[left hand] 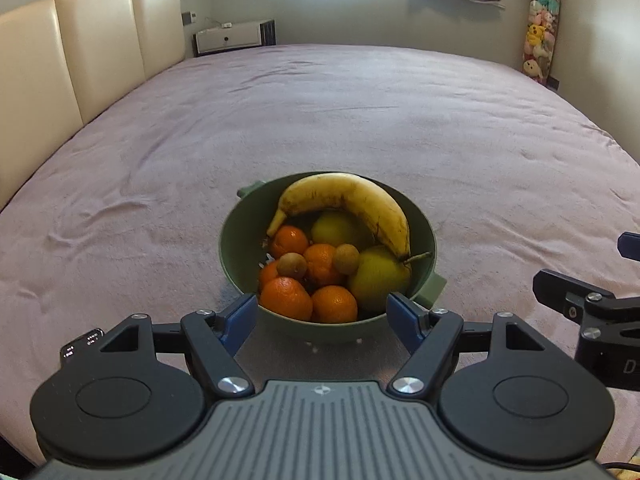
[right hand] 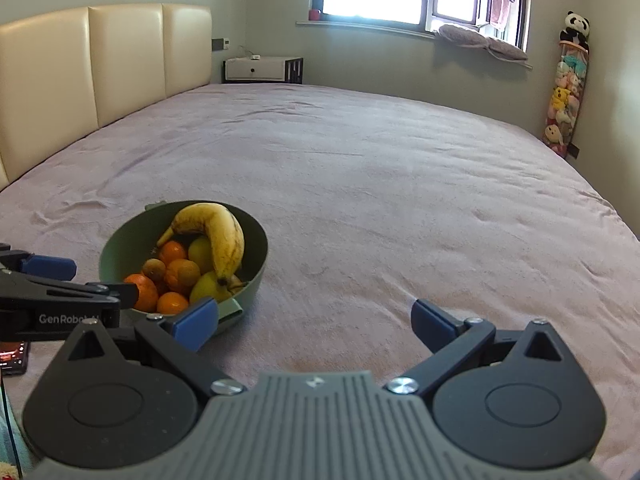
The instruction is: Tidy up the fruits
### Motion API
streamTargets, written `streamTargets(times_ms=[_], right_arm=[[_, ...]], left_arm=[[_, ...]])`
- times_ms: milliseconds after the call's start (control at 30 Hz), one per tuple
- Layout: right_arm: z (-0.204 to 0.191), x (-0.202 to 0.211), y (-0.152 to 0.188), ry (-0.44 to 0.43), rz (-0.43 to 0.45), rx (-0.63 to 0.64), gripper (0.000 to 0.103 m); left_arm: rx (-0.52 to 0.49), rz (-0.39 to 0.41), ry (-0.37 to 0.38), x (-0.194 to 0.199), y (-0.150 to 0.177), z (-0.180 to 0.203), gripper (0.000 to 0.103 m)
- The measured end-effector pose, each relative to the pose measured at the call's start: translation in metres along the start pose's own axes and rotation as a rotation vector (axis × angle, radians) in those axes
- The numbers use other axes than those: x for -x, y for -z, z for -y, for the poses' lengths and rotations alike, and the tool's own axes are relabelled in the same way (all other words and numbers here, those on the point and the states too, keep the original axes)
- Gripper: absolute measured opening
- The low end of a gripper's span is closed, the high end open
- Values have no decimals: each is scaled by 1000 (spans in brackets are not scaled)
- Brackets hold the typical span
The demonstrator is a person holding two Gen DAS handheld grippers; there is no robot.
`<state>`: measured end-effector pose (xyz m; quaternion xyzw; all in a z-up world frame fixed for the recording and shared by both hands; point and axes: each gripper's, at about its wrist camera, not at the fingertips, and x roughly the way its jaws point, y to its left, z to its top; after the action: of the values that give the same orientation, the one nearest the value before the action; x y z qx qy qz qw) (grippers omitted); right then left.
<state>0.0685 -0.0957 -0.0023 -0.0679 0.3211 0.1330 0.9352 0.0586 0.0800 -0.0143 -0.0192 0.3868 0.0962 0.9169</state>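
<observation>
A green bowl (left hand: 236,240) (right hand: 120,248) stands on the pink bedspread (left hand: 360,120), near its front edge. In it lie a spotted banana (left hand: 360,200) (right hand: 224,232), several oranges (left hand: 286,298) (right hand: 182,276), two yellow-green fruits (left hand: 378,276) and two small brown round fruits (left hand: 292,266). My left gripper (left hand: 322,314) is open, its blue pads level with the bowl's near rim on either side, apart from it. My right gripper (right hand: 316,322) is open over bare bedspread just right of the bowl; nothing is between its fingers.
A cream padded headboard (left hand: 80,48) runs along the left of the bed. A white nightstand (left hand: 228,38) stands in the far corner under a window. A hanging column of plush toys (left hand: 540,32) is at the far right. A dark phone-like device (right hand: 12,356) lies at the lower left.
</observation>
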Motion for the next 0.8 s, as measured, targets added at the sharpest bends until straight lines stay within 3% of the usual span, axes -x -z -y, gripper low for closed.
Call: streamTargets(times_ms=[800], right_arm=[[3,-13,4,6,-49,-49,99]], left_arm=[[-7,-21,-8,-4,-1,5,86]])
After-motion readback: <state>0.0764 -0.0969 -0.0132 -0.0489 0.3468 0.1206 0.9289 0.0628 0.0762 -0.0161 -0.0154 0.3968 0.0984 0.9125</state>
